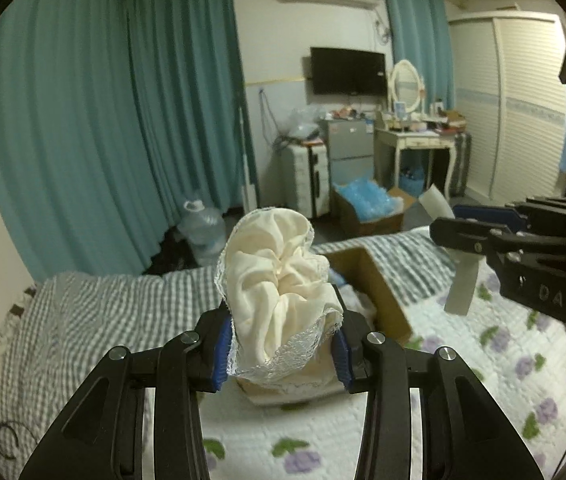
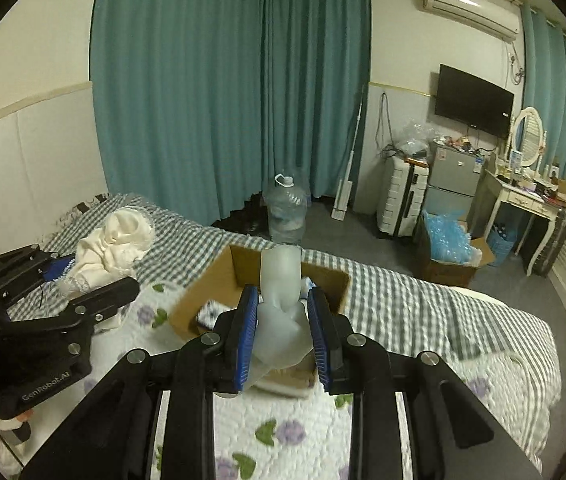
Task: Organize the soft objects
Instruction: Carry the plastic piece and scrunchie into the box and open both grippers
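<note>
My left gripper (image 1: 281, 350) is shut on a bunched cream cloth with lace trim (image 1: 279, 280), held above the bed; it also shows in the right wrist view (image 2: 111, 248) at the left. My right gripper (image 2: 283, 332) is shut on a pale grey-white soft cloth (image 2: 279, 304), held over the open cardboard box (image 2: 323, 276) on the bed. In the left wrist view the right gripper (image 1: 455, 232) sits at the right with the pale cloth (image 1: 463, 284) hanging from it, beside the box (image 1: 383, 292). A small patterned item (image 2: 211, 312) lies inside the box.
The bed has a white floral quilt (image 2: 283, 432) and a grey checked blanket (image 2: 403, 300). Beyond it stand a water jug (image 2: 287, 212), teal curtains (image 2: 223, 80), a suitcase (image 2: 401, 196), a floor box of blue items (image 2: 451, 248) and a dressing table (image 2: 523, 200).
</note>
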Action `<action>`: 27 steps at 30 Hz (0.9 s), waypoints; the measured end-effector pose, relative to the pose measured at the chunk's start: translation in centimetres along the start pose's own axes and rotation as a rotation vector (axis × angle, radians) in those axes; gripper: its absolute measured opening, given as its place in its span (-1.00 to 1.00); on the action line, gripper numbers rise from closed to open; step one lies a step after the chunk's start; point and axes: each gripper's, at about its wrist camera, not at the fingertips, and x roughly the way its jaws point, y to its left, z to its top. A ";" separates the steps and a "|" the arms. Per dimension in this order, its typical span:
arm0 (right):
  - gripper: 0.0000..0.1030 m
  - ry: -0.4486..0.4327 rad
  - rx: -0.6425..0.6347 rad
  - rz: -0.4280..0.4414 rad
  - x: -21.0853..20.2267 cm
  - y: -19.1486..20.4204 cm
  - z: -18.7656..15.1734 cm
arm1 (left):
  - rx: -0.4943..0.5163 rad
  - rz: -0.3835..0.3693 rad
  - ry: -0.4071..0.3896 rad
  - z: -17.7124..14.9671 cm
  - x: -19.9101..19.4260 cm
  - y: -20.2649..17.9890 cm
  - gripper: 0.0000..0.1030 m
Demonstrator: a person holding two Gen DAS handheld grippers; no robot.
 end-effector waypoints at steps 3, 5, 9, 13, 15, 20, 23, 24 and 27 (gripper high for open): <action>-0.51 0.011 0.004 0.015 3.2 -0.3 1.5 | -0.014 -0.005 0.032 0.7 4.0 1.0 -0.23; -0.51 0.026 0.015 0.035 5.7 -0.7 2.0 | -0.025 -0.012 0.042 0.9 6.1 1.4 -0.23; -0.51 0.067 0.027 0.050 11.0 -1.6 2.0 | -0.017 -0.010 0.083 0.4 11.5 1.4 -0.23; -0.51 0.132 0.083 0.075 17.4 -3.3 0.8 | 0.014 -0.010 0.111 -1.0 15.8 1.0 -0.23; -0.51 0.154 0.102 0.085 19.7 -3.8 0.2 | 0.028 -0.027 0.133 -1.9 17.0 0.8 -0.23; -0.49 0.200 0.102 0.083 24.7 -4.4 -1.8 | 0.074 -0.039 0.158 -3.2 18.8 0.6 -0.16; -0.48 0.204 0.108 0.101 25.9 -4.7 -2.8 | 0.062 -0.032 0.168 -3.2 19.0 0.8 -0.15; -0.46 0.202 0.107 0.101 26.0 -4.8 -3.0 | 0.046 -0.030 0.166 -3.0 18.9 0.9 0.02; -0.21 0.194 0.117 0.089 25.7 -5.1 -3.0 | 0.037 -0.007 0.134 -2.4 17.6 0.8 0.49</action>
